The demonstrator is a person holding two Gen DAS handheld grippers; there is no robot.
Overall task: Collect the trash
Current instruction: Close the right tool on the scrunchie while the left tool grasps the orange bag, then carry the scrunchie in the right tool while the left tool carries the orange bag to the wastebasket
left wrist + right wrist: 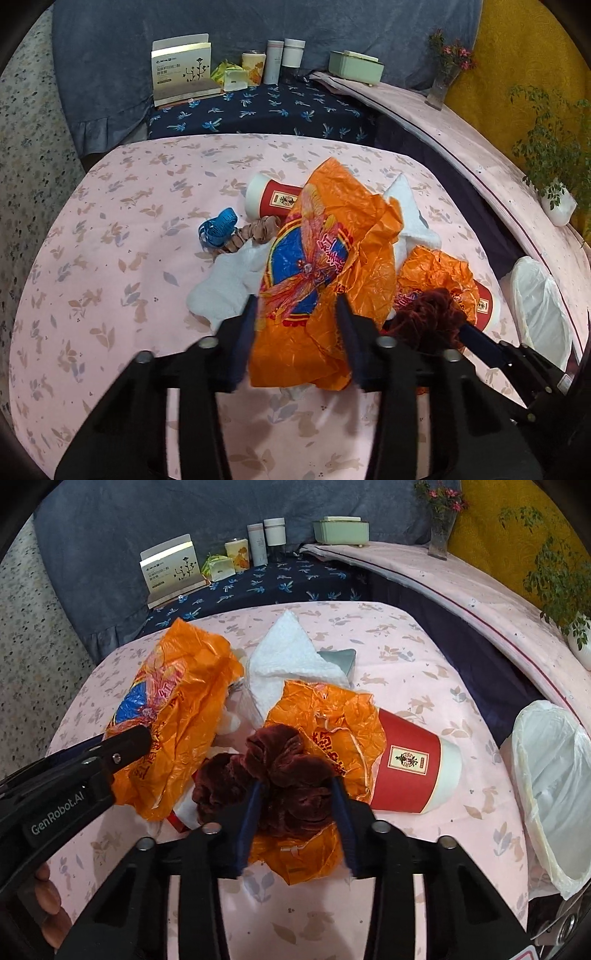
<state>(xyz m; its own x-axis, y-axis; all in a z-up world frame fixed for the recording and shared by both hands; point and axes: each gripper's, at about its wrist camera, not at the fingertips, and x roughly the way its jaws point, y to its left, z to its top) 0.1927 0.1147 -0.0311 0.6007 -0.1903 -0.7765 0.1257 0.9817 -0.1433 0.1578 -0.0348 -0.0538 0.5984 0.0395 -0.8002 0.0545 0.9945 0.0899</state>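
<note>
A big crumpled orange plastic bag (332, 240) with a blue and red print lies on the pink rabbit-print tablecloth (110, 258). My left gripper (297, 306) is shut on its near edge, and one of its fingers (129, 742) shows in the right wrist view. A smaller orange bag (332, 723) lies beside it with a dark red velvet scrunchie (288, 771) on top. My right gripper (297, 786) is shut on that scrunchie, with orange plastic bunched under it. A red and white paper cup (410, 764) lies on its side just right of it.
A bin with a white liner (554, 775) stands off the table's right edge. A second red cup (273, 199), a blue tape measure (218, 229), a beige scrunchie (255, 232) and white towels (288, 653) lie around the bags. Boxes and tins (181, 70) stand on the far dark cloth.
</note>
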